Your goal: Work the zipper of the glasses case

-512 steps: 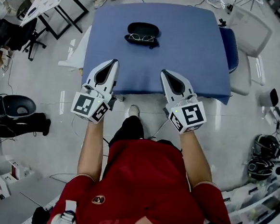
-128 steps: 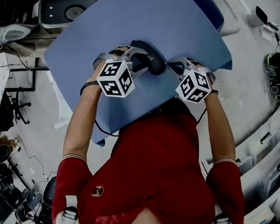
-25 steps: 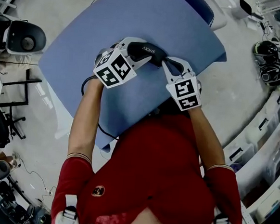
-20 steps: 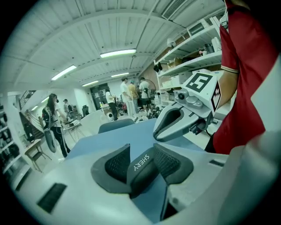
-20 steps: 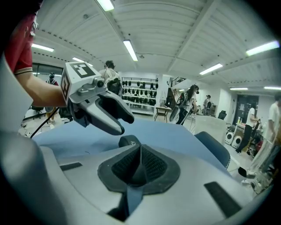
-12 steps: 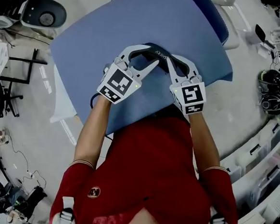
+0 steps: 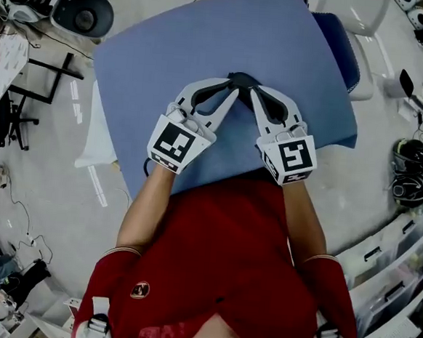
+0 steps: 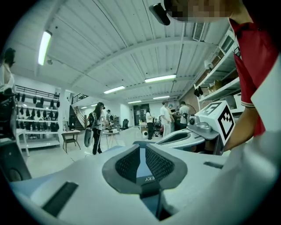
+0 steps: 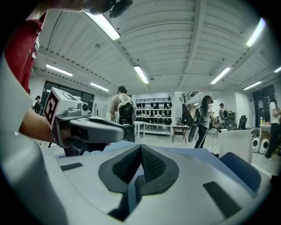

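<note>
Glasses case [image 7: 240,79], dark, lies at 12 o'clock of both grippers, where their tips meet over the middle of the blue table [image 7: 163,44]; whether it rests on the cloth cannot be told. Left gripper [image 7: 233,93] points toward 1 o'clock; its jaws have just been closing and stand narrow, a dark lettered part of the case between the pads [image 8: 157,161]. Right gripper [image 7: 252,94] points toward 11 o'clock, jaws pressed together, nothing discernible between them

White letters "ERY", upside down, stand on the dark case [image 8: 149,182] in the left gripper view. The print on the shirt badge [image 7: 141,290] is too small to read.
</note>
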Demonstrator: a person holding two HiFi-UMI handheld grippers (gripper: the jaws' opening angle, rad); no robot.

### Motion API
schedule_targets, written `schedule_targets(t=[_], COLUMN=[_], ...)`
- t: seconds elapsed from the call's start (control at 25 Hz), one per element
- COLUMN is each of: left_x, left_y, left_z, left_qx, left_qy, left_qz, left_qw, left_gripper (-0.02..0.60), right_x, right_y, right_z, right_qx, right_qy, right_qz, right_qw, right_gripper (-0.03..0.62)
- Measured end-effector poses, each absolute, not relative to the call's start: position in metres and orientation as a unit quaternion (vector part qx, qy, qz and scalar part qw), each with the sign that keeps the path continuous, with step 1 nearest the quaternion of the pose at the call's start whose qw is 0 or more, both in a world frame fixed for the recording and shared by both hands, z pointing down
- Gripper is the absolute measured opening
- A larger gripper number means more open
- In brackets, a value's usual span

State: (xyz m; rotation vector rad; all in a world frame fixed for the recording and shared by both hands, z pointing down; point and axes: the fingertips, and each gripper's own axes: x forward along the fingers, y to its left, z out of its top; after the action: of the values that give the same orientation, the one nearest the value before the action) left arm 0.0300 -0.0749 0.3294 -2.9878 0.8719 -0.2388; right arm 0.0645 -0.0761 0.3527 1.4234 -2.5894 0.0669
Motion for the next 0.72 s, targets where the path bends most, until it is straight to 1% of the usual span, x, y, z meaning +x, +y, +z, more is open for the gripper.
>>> schedule_targets(t=[0.24,0.72], left_x=[0.007,-0.018], left_y=[-0.078,-0.072], left_z=[0.329,0.320], left_qx=[-0.941,-0.926], left_qy=[0.334,0.376], left_qz=[-0.054,-0.010], left_qw=[-0.011,-0.014], left_gripper=[0.009,0.008], right_x=[0.041,0.023], right_y=[-0.076,-0.070], right_z=[0.335,0.327], right_qx=[0.446,0.404], right_qy=[-0.892,-0.913], right_qz=[0.016,0.002], right_qw=[0.064,0.050], right_gripper=[0.000,0.000])
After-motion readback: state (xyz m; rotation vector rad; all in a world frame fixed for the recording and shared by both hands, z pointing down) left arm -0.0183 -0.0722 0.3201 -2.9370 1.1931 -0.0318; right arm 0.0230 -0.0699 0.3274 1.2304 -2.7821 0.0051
